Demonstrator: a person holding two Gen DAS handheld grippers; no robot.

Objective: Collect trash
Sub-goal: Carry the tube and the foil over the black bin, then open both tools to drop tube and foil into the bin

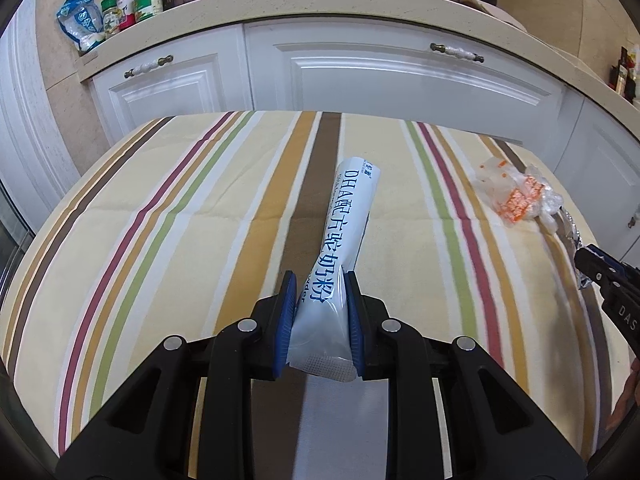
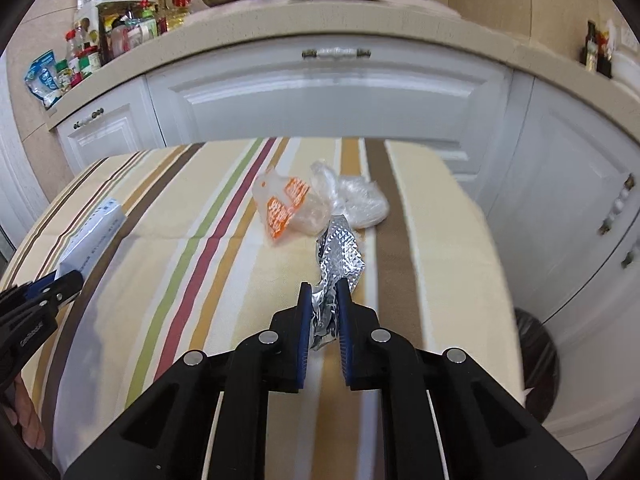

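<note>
My left gripper (image 1: pixel 319 280) is shut on a long white sachet (image 1: pixel 344 232) with blue print, held above the striped tablecloth (image 1: pixel 180 208). The sachet also shows in the right wrist view (image 2: pixel 94 232), with the left gripper (image 2: pixel 64 280) at its end. My right gripper (image 2: pixel 323 290) is shut on a crumpled silver foil wrapper (image 2: pixel 340 256). The foil (image 1: pixel 576 240) and right gripper (image 1: pixel 592 264) show at the left view's right edge. An orange-printed clear plastic bag (image 2: pixel 290 208) and crumpled clear plastic (image 2: pixel 356 198) lie on the table just beyond the foil.
A black-lined trash bin (image 2: pixel 536 364) stands on the floor right of the table. White cabinets (image 1: pixel 400 76) under a beige counter (image 2: pixel 360 20) lie beyond the table's far edge. Jars and bottles (image 2: pixel 108 36) crowd the counter's left end.
</note>
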